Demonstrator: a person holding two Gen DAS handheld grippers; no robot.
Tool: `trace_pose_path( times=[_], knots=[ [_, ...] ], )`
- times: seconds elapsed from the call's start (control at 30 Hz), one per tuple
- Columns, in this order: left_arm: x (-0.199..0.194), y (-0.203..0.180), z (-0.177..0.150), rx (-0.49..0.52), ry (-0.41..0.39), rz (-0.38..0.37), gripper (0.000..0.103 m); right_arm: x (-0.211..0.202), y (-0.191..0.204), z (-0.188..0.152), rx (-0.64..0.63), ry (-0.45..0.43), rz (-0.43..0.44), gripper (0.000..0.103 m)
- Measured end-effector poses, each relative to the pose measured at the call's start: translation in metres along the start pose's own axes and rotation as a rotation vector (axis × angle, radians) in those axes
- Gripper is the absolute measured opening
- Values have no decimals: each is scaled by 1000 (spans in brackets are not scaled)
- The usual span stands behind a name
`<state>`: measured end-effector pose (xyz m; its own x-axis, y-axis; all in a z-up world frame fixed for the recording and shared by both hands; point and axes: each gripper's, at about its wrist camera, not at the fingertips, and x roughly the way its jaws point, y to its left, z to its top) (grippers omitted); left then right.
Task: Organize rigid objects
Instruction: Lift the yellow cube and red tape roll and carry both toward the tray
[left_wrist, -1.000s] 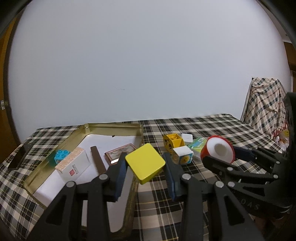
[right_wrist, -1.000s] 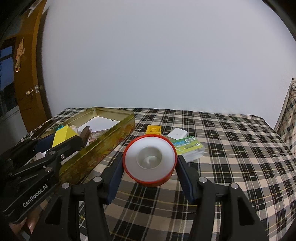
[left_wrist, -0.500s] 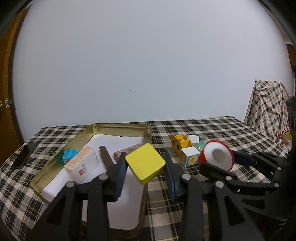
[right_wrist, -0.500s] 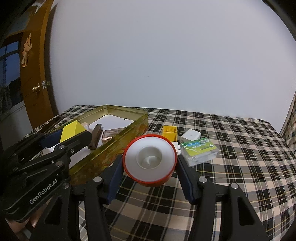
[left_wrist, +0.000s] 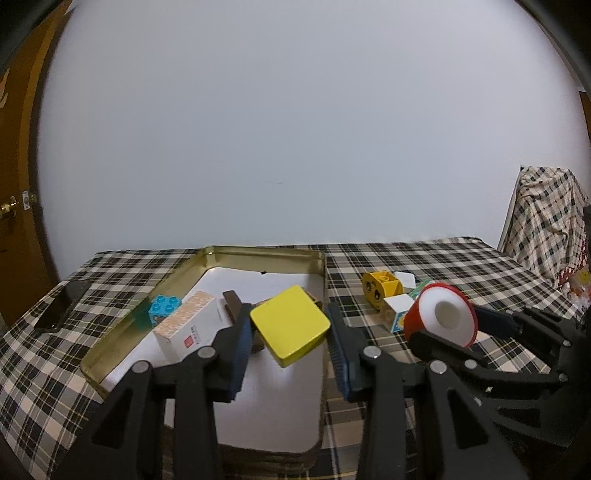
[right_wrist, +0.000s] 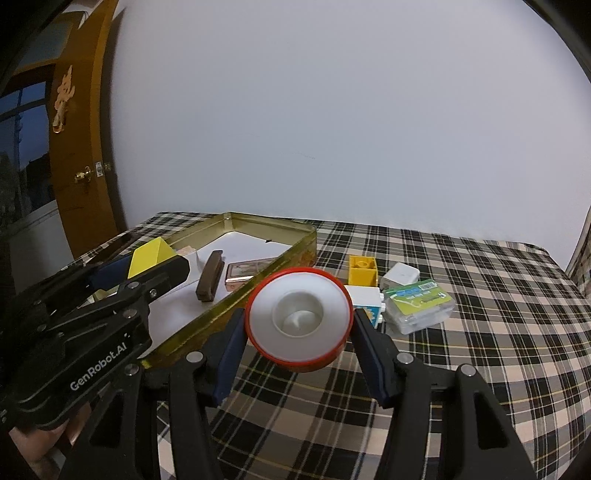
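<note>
Left wrist view shows the left gripper clamped on a yellow block, tilted and held above the gold tin tray on the checked tablecloth. Right of the tray, the right gripper grasps a red-rimmed white roll just outside the tray's near wall. Inside the tray lie a blue brick, a white carton and a brown bar. Beyond the roll, right of the tray, sit a yellow brick, a white cube and a clear green-labelled box.

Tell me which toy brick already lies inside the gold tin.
The blue studded brick, by the tin's left wall. The yellow face brick and white brick sit outside on the cloth.
</note>
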<state>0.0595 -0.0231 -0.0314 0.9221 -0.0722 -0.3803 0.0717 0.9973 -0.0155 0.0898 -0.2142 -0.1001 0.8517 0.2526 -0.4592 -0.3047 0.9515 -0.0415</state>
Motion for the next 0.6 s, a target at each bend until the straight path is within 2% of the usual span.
trace_pose_path(
  times=[0.6],
  knots=[
    [-5,22,-2,-17,-6,35,38,0,27,1,-19,-17,33,59]
  ],
)
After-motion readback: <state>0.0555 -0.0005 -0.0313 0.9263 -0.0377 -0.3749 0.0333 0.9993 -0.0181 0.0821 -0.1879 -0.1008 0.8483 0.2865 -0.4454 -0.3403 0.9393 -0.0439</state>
